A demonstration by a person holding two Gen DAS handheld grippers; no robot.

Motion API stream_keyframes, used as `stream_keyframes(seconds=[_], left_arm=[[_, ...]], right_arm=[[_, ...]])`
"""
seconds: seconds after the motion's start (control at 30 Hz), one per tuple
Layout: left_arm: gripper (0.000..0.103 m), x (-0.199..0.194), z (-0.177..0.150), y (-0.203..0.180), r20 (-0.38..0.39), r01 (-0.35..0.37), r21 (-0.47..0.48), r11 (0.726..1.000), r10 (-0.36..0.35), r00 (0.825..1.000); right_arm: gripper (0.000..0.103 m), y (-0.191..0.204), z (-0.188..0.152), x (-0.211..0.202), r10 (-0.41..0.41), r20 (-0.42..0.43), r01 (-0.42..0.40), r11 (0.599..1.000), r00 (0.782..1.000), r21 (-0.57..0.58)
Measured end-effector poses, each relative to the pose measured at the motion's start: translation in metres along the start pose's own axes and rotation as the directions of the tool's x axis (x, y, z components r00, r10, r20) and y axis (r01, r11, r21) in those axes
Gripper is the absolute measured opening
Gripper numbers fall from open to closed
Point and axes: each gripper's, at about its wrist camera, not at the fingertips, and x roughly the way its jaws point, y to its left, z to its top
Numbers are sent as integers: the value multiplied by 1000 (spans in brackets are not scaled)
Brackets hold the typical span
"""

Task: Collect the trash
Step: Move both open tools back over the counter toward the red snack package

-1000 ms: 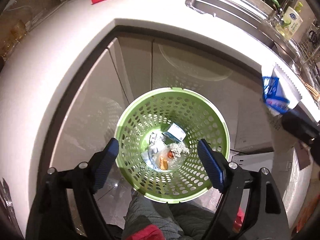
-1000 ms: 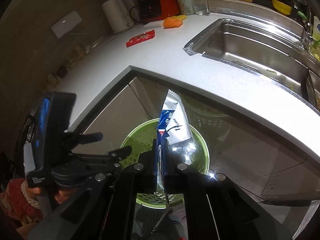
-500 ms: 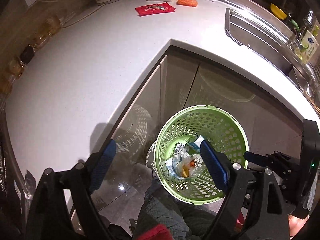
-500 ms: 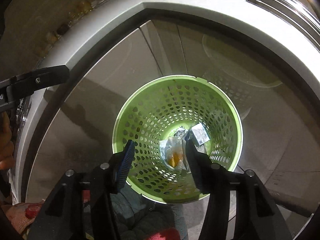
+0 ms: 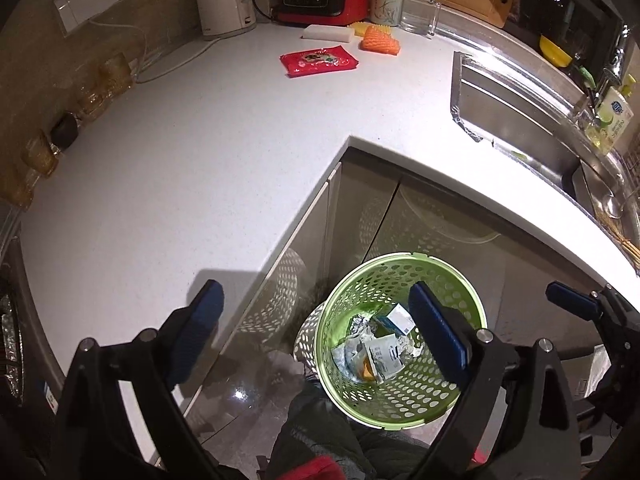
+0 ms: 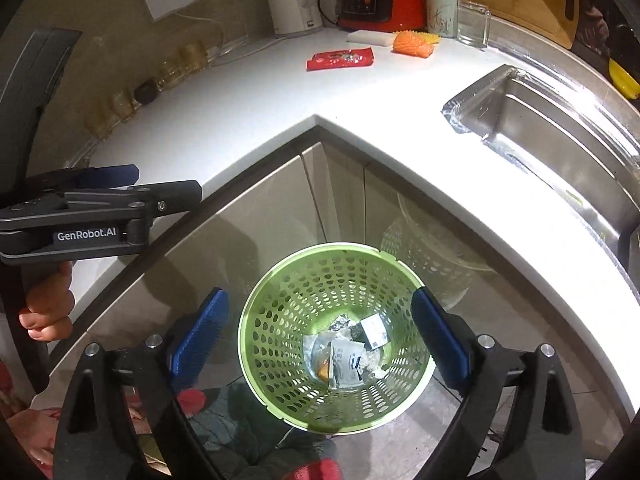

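White L-shaped countertop (image 5: 192,168) fills the kitchen corner, with a steel sink (image 6: 552,136) set in its right run and grey cabinet doors (image 6: 256,220) below. On the floor in the corner stands a green perforated basket (image 6: 280,300).

Change from a second ago: the right gripper (image 6: 320,336) then pinched a blue-and-white wrapper over the basket; its jaws have just been opening and now stand wide apart with nothing between them. That wrapper (image 6: 348,364) now lies flat at the basket bottom. The left gripper (image 5: 316,336) has risen and drawn back, so more counter shows in its view; its jaws have also just been opening, wide apart and empty.

Pose: both grippers point steeply down toward the floor. The right one hangs over the basket, its blue pads (image 6: 438,338) framing the rim. The left one sits to the left, over the counter edge, held by a hand (image 6: 48,308).

Basket contents: crumpled foil (image 5: 360,328), a small white-and-blue box (image 5: 396,318), something orange (image 6: 324,370). A red packet (image 5: 318,60) lies on the counter, far from both grippers.
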Motion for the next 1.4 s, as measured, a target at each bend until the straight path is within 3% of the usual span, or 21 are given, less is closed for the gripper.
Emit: stream_keyframes(seconds=[0.33,0.57,0.67,0.9,1.17,1.4], left_arm=[[95,6,62,-2,62,47,65,997,-51,997],[95,45,125,4,84,47,133,990,-58,995],[95,65,154,5,108,43,210,977,-67,992],[95,105,222,11,115,110,451,886,-180,977],[95,159,273,19,42,205,597,776,-286,957],[95,202,291,13,-53,259,733,629,-327,944]], right_arm=[[101,-23,45,-12,-61,69,58,998,996,34],[101,-55,93,7,-96,79,89,992,992,89],[101,-66,115,20,-106,73,97,989,992,114],[101,-91,163,52,-120,48,110,978,992,176],[101,-115,211,100,-146,-5,144,969,989,201],[101,-137,244,129,-172,-33,175,961,985,216]])
